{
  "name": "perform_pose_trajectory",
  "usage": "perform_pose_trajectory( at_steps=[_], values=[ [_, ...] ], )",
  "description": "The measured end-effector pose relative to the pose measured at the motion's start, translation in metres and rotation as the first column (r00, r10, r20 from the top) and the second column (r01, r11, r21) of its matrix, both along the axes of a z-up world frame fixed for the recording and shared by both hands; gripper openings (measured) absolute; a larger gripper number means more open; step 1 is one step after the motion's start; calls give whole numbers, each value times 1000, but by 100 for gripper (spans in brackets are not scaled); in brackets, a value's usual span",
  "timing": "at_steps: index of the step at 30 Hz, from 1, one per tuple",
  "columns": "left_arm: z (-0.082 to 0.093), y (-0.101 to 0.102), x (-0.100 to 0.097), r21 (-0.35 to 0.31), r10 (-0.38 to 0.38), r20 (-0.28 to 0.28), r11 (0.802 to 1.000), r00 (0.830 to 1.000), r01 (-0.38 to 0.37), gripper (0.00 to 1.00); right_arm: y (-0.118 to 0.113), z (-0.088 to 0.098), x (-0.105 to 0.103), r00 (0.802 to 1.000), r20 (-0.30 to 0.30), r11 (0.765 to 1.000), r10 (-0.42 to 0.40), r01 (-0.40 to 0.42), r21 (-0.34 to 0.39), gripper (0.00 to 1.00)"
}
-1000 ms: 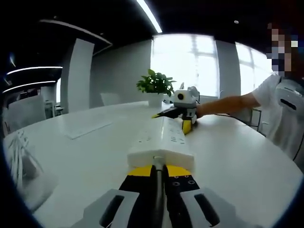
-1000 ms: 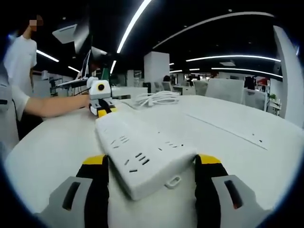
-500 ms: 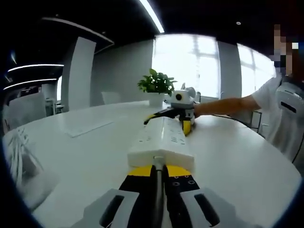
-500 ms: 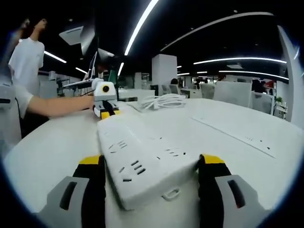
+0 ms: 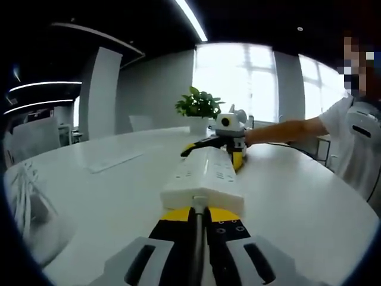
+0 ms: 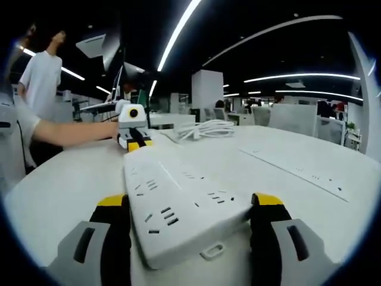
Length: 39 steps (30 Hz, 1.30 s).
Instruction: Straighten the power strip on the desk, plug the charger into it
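1. power strip (image 6: pixel 184 208) lies flat on the white counter (image 6: pixel 309 179), sockets up, out on the open top and away from the edges that show. it is held from both ends, which looks like the way to swing it square: one end pinned as a pivot, the other steered.

2. left gripper (image 5: pixel 199 215): jaws shut together at the strip's near end, on or around the cord (image 5: pixel 197 250) that leaves that end and runs back between them. cannot tell whether they pinch the cord or just the end cap. seen from the right gripper view, it sits at the strip's far end (image 6: pixel 136 134).

3. right gripper (image 6: pixel 190 205): jaws wide apart, one on each long side of the strip near its end. the yellow pads stand just beside the casing; contact not certain, so a loose bracket and no firm clamp, by my reading.

4. pose: both grippers low, nearly level with the counter, pointed at each other along the strip. a person's forearm (image 5: pixel 286 130) reaches in level behind the right gripper.

5. coiled white cable (image 6: pixel 202 127) rests on the counter beyond the strip, well apart from it. charger body not made out.

6. judgement: straightening step in hand; plugging in not begun.
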<state>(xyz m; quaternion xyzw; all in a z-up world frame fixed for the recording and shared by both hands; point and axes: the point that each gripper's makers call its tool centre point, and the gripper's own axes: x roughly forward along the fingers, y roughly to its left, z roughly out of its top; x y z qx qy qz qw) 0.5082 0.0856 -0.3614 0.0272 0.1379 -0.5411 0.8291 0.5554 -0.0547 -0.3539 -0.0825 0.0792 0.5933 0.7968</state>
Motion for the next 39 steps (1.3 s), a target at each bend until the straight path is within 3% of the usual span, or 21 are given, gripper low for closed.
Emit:
perform_pose_trajectory(
  at_steps=[8, 15, 39],
  values=[
    [0, 5, 8, 4, 9, 10, 1000, 1000, -9, 11, 1, 0, -2, 1000, 1, 1000, -10, 10, 1, 81],
    [0, -3, 0, 8, 15, 18, 1000, 1000, -15, 11, 0, 0, -1, 1000, 0, 1000, -12, 12, 2, 81],
    [0, -2, 0, 10, -3, 25, 1000, 1000, 3, 11, 1, -1, -8, 999, 1, 999, -43, 43, -1, 81]
  ],
)
